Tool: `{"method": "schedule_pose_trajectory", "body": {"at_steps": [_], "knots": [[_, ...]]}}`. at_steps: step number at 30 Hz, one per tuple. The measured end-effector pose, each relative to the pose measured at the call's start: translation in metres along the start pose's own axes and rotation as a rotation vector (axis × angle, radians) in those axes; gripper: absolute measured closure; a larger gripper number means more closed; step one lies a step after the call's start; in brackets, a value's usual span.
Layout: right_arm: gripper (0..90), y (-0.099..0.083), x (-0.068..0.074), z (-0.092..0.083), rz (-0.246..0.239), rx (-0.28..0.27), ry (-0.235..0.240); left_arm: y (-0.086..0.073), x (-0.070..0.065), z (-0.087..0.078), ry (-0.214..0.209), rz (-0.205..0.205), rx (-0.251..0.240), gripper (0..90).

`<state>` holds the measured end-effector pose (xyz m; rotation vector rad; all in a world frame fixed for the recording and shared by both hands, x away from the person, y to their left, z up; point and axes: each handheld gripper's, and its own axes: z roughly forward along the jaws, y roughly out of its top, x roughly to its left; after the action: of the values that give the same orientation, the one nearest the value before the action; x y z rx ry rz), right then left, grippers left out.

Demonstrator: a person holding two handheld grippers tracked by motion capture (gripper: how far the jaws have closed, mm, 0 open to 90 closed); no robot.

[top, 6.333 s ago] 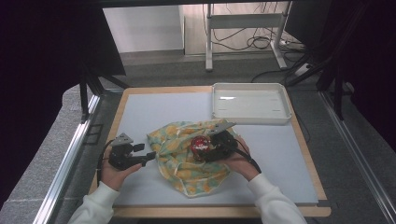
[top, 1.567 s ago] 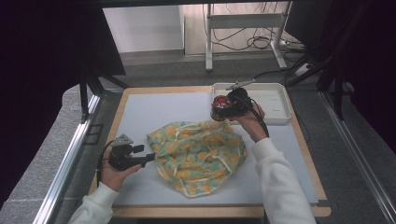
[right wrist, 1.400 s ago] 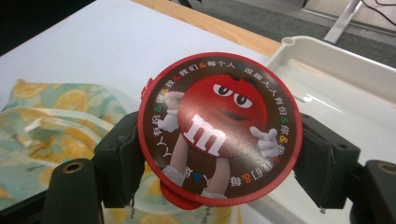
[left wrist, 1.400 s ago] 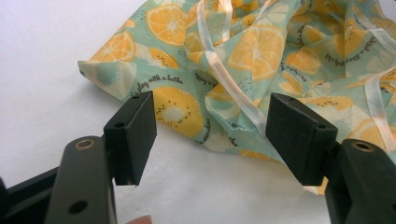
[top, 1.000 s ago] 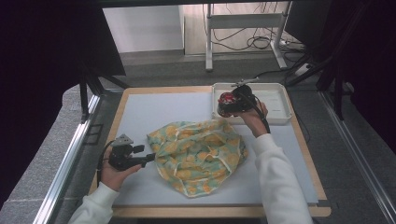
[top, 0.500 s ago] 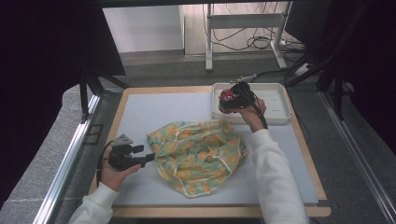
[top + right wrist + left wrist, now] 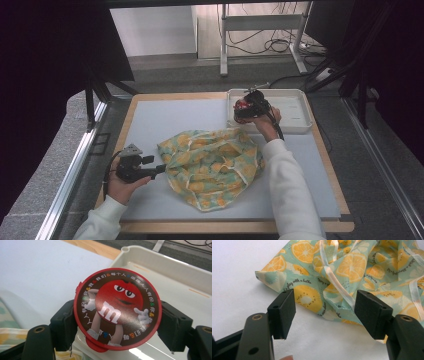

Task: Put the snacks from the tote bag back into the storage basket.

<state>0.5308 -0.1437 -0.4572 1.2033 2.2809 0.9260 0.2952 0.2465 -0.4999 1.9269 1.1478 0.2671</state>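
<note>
A round red-lidded candy tub (image 7: 117, 308) with a red cartoon figure on its lid sits between the pads of my right gripper (image 7: 117, 322), which is shut on it. In the high view the tub (image 7: 243, 106) hangs over the left end of the white tray (image 7: 300, 125). A crumpled cloth bag (image 7: 215, 165) printed with orange slices lies in the middle of the mat. My left gripper (image 7: 159, 170) rests at the bag's left edge, jaws open. In the left gripper view the bag (image 7: 352, 272) and its pale ribbon lie just beyond the open pads (image 7: 284, 312).
The white tray (image 7: 190, 285) stands at the back right of the grey mat (image 7: 165, 120) on a wooden-edged table. A metal rail (image 7: 75, 170) runs along the left side. Cables and a stand's legs lie on the floor beyond the table.
My right hand has carried the tub from above the bag, back and right, to the tray's left end and lowered it slightly. The left gripper has stayed still.
</note>
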Motion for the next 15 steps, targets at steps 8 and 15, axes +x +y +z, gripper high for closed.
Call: {"method": "schedule_pose_trajectory", "body": {"at_steps": [8, 15], "knots": [[25.3, -0.002, 0.006, 0.014, -0.030, 0.027, -0.014, 0.000, 0.000, 0.000, -0.003, -0.002, 0.001, 33.5], [25.1, -0.005, 0.007, 0.020, -0.034, 0.045, -0.014, 0.000, 0.001, 0.000, -0.004, -0.002, 0.004, 33.4]]}}
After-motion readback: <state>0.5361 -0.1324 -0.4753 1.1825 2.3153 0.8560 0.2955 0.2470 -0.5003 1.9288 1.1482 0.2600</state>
